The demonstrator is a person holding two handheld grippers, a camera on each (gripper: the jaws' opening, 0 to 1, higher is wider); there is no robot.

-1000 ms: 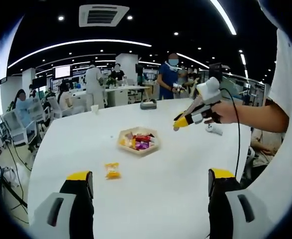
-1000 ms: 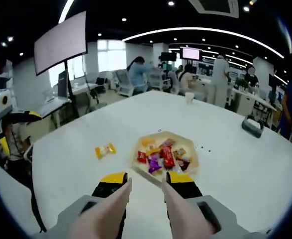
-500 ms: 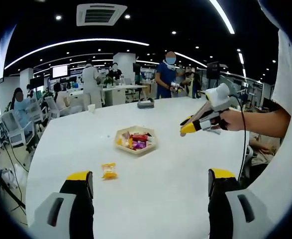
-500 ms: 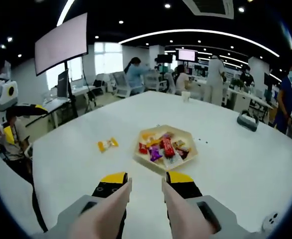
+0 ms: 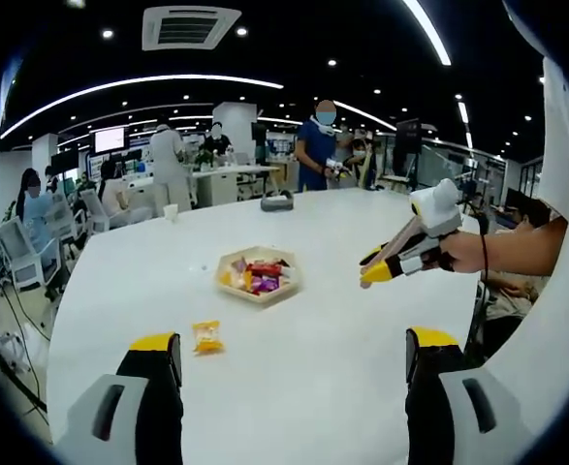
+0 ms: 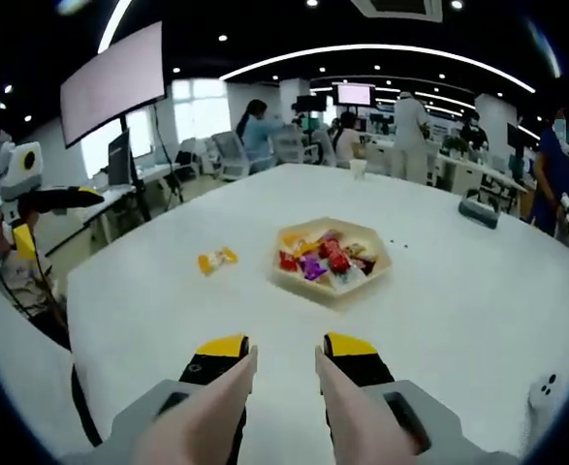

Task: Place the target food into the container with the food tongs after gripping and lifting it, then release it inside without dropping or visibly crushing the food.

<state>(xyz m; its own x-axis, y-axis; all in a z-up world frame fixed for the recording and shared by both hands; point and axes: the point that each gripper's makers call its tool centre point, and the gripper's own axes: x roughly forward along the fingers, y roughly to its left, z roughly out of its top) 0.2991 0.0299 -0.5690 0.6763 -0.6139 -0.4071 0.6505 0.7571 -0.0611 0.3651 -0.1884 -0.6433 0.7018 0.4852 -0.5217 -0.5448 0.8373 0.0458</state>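
Observation:
A beige hexagonal tray (image 5: 255,297) holding several wrapped candies rests mid-table, and its rim (image 6: 332,291) lies ahead of my right gripper. One yellow wrapped candy (image 5: 206,336) lies loose on the white table, left of the tray (image 6: 216,259). My left gripper (image 5: 294,354) stands wide open above the table's near part with nothing between its jaws. My right gripper (image 6: 286,354) is open with a narrow gap and holds nothing. It hovers short of the tray and also appears at the right (image 5: 376,266), held by a hand. The left gripper shows at the far left (image 6: 56,199).
A black object (image 5: 276,201) and a white cup (image 5: 171,211) stand near the table's far edge. A small white item (image 6: 546,392) lies at the right. Several people, desks and chairs are beyond the round white table (image 6: 478,310).
The right gripper has drawn back from the tray, moving right and lower in the left gripper view. The tray looks farther off in the right gripper view. Both jaw gaps are unchanged.

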